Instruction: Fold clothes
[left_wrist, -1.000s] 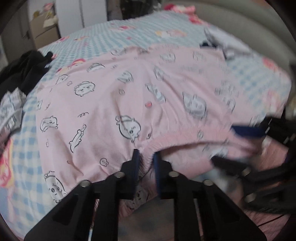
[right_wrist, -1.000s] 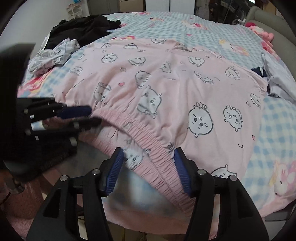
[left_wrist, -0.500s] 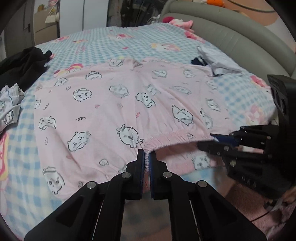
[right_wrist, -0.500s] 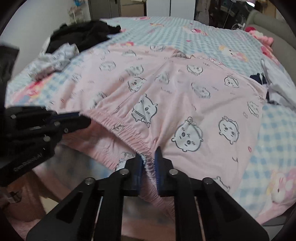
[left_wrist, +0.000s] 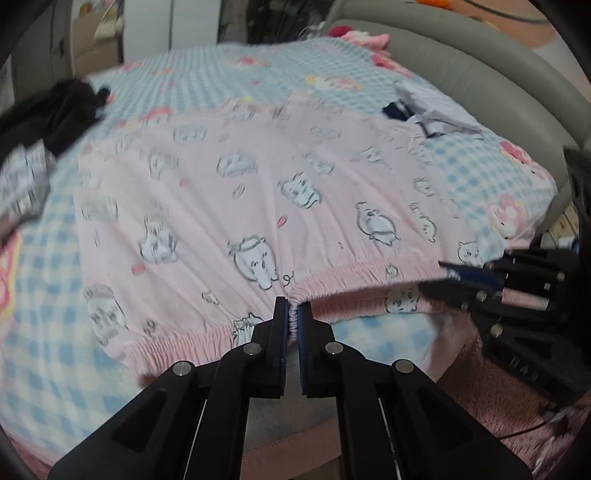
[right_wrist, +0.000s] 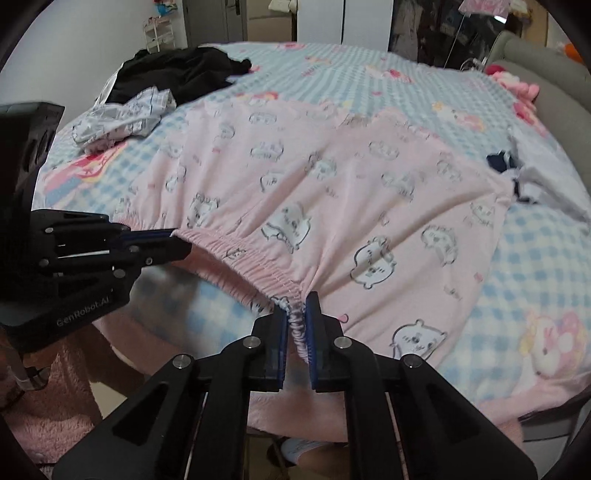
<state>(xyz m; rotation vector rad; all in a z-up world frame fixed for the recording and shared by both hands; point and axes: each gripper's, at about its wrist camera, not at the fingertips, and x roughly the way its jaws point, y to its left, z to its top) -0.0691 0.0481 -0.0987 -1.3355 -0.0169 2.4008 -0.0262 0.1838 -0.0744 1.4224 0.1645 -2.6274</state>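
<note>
Both grips set: left gripper (left_wrist: 291, 325) and right gripper (right_wrist: 295, 325) each have fingers clamped on the elastic waistband (right_wrist: 255, 273) of the pink pajama pants (left_wrist: 258, 192), spread on the bed (left_wrist: 258, 85) ahead of the fingers. Next, probably: lift evenly, fold waistband away toward the legs, keeping tension.

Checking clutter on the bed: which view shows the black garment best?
The right wrist view: the black garment lies sharp and nearly whole at the far left of the bed, beside a crumpled pale printed garment. In the left wrist view it is blurred and cut by the left edge.
</note>
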